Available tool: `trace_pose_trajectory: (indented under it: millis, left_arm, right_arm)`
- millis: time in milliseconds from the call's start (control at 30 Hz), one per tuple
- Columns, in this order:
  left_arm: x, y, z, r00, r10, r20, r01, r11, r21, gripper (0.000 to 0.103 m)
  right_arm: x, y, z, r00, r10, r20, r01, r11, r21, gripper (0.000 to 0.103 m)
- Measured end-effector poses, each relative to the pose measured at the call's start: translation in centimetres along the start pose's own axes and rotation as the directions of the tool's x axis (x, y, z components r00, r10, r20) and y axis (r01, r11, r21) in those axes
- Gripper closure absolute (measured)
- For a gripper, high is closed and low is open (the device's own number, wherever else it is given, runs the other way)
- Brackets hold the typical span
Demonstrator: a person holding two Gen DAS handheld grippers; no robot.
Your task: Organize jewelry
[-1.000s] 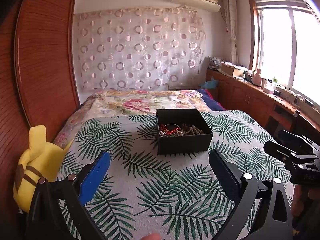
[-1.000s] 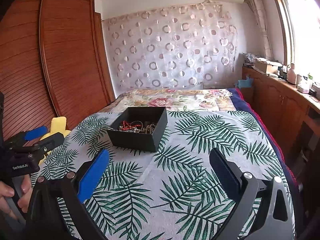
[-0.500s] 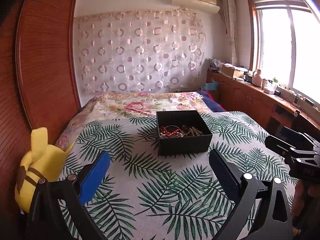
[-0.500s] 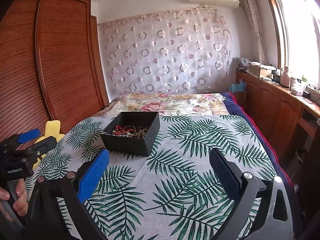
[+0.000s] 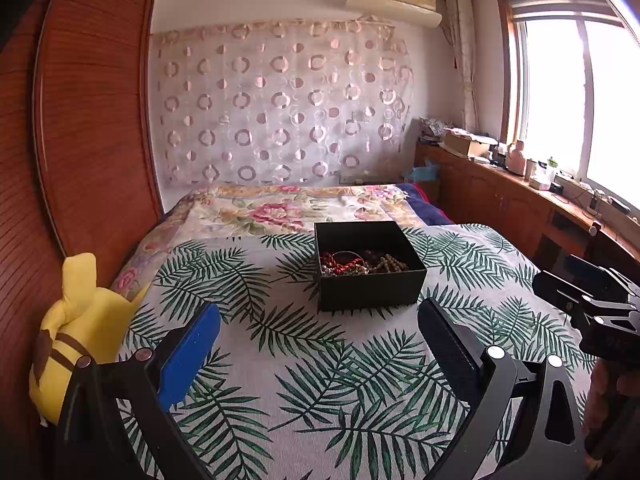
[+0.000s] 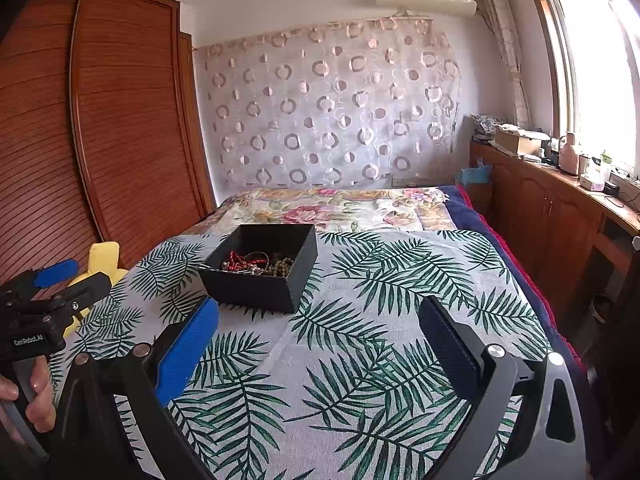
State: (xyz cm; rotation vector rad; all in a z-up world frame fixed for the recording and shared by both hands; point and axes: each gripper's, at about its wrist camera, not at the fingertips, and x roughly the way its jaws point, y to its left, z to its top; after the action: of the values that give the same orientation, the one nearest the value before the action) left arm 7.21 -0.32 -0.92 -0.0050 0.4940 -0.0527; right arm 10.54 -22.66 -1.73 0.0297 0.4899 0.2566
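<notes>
A black open box [image 5: 370,292] stands on the palm-leaf bedspread [image 5: 304,364], holding a tangle of jewelry [image 5: 360,264]: red beads, brown beads and a thin bangle. It also shows in the right wrist view [image 6: 256,288] with the jewelry [image 6: 256,264] inside. My left gripper [image 5: 318,324] is open and empty, held back from the box's near side. My right gripper [image 6: 318,324] is open and empty, to the right of the box and nearer than it. Each gripper appears at the other view's edge.
A yellow plush toy [image 5: 76,336] lies at the bed's left edge by the wooden wardrobe [image 5: 92,120]. A floral quilt [image 5: 288,210] covers the far end. A wooden counter [image 5: 520,200] with clutter runs along the right under the window.
Both grippers have drawn back and tilted up slightly, so the box sits a little farther away. Both stay open and empty.
</notes>
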Motion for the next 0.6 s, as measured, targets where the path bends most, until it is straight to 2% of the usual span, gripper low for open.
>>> trace_pose_trajectory:
  millis: [600]
  left_arm:
    - [-0.46, 0.04, 0.82, 1.0, 0.0, 0.012, 0.0, 1.0, 0.005, 0.007]
  right_arm:
    - [-0.03, -0.06, -0.18, 1.0, -0.003, 0.0, 0.003, 1.0, -0.001, 0.002]
